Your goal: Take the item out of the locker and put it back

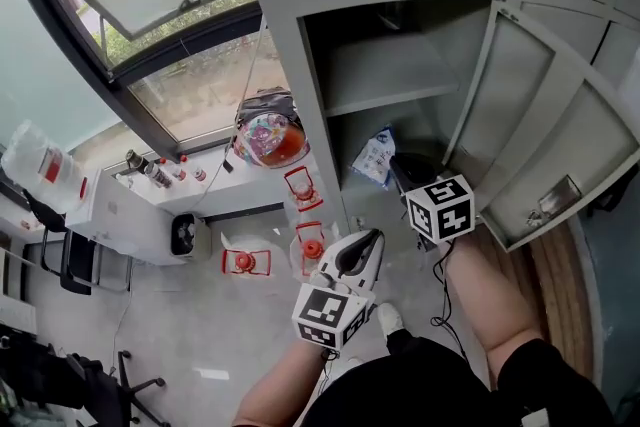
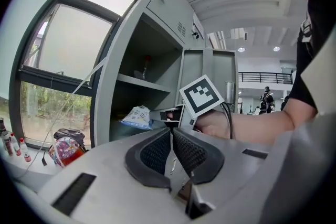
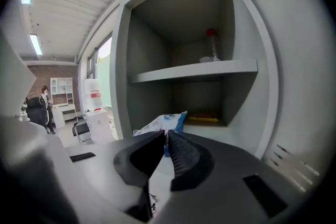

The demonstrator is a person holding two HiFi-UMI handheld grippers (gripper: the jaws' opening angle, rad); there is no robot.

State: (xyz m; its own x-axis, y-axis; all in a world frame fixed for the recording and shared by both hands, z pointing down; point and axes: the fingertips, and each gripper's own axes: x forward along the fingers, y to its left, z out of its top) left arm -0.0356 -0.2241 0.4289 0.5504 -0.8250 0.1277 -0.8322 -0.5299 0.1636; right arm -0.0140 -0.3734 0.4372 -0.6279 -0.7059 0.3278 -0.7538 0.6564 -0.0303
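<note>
A white and blue packet (image 1: pixel 375 158) hangs at the mouth of the open grey locker (image 1: pixel 300 65), in front of its lower compartment. My right gripper (image 1: pixel 393 167) is shut on the packet's edge; in the right gripper view the packet (image 3: pixel 164 123) sticks out just past the closed tips of that gripper (image 3: pixel 165 134). The left gripper view shows the packet (image 2: pixel 135 117) from the side, held by the right gripper (image 2: pixel 156 115). My left gripper (image 1: pixel 376 235) is lower, outside the locker, shut with nothing between its fingers (image 2: pixel 191 149).
The locker door (image 1: pixel 560 145) swings open at the right. A shelf (image 3: pixel 194 71) splits the compartment; a small bottle (image 3: pixel 212 47) stands on it and a yellow item (image 3: pixel 203 118) lies at the back below. A colourful bag (image 1: pixel 268 140) and red objects (image 1: pixel 305 187) are to the left.
</note>
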